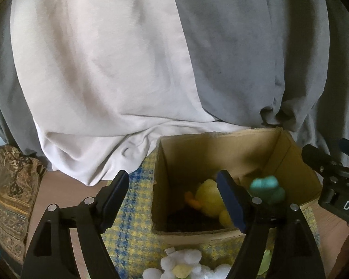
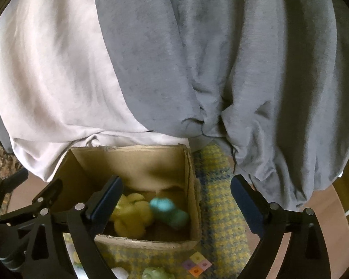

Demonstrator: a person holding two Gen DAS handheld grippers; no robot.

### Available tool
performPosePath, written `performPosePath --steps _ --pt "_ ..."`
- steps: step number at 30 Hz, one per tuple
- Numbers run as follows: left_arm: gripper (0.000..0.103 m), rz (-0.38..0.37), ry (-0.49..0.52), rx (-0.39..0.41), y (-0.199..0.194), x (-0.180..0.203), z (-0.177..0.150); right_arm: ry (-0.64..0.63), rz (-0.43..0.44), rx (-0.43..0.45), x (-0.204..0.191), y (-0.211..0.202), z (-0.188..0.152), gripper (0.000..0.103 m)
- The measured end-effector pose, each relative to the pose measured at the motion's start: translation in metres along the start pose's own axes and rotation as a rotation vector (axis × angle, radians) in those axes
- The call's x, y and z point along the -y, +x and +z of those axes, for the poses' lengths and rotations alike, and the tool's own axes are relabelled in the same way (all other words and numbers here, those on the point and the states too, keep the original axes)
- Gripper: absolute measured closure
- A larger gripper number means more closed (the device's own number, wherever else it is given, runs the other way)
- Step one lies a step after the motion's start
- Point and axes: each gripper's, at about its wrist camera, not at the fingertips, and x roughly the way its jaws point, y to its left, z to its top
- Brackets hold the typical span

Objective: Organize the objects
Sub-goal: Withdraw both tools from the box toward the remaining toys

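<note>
Left gripper (image 1: 174, 200): its jaws stood apart with nothing pressed between the pads; it hung over the near left edge of the cardboard box, its right finger (image 1: 231, 201) crossing in front of the toys inside.
Right gripper (image 2: 176, 200): spread wide and holding nothing, poised above the box's right side; its left finger (image 2: 104, 201) overlapped the box interior, its right finger (image 2: 249, 207) stood out over the mat.
Cardboard box (image 1: 297, 162): open-topped, standing on the mat, its back wall against the draped cloth.
Yellow plush toy (image 1: 207, 197): lying inside the box on its dark bottom, with an orange part on its left side in the left wrist view.
Teal plush toy (image 2: 168, 211): blurred, inside the box, just beside the yellow one and nearer the right wall; whether it had come to rest I could not tell.
Mat (image 2: 221, 220): woven yellow and blue, under the box and stretching out to its right.
White fluffy toy (image 1: 186, 262): on the mat in front of the box, outside it, with a pale yellow centre.
Green toy (image 2: 154, 273): pale, on the mat at the bottom edge of the right wrist view, only partly seen.
Coloured square tile (image 2: 197, 265): yellow, purple, pink and orange quarters, flat on the mat near the box's front right corner.
Backdrop: white cloth (image 1: 93, 69) and grey cloth (image 1: 256, 46) hung in folds behind the box.
Patterned fabric (image 1: 11, 190): brown, bunched at the left edge.
</note>
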Motion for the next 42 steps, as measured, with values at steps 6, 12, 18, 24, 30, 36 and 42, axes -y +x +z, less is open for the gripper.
performPosePath --steps 6,12,18,24,30,36,42 --pt "0.022 0.018 0.009 0.007 -0.007 0.002 -0.011 -0.018 -0.023 0.025 -0.003 -0.013 -0.006 0.008" --pt "0.015 0.042 -0.006 0.021 -0.020 -0.004 -0.022 -0.016 -0.017 0.049 -0.002 -0.028 -0.018 0.004" --pt "0.008 0.051 -0.014 0.053 -0.040 -0.009 -0.038 -0.011 -0.012 0.055 -0.003 -0.039 -0.030 0.001" --pt "0.002 0.083 -0.032 0.067 -0.055 -0.014 -0.051 -0.004 -0.004 0.060 -0.003 -0.048 -0.044 0.001" --pt "0.001 0.091 -0.037 0.082 -0.067 -0.017 -0.066 0.003 0.002 0.064 -0.003 -0.055 -0.058 0.001" --pt "0.001 0.108 -0.036 0.068 -0.066 -0.016 -0.078 0.002 -0.003 0.060 -0.003 -0.059 -0.074 0.001" --pt "0.001 0.111 -0.039 0.044 -0.060 -0.016 -0.096 -0.001 -0.004 0.039 -0.002 -0.054 -0.091 0.001"
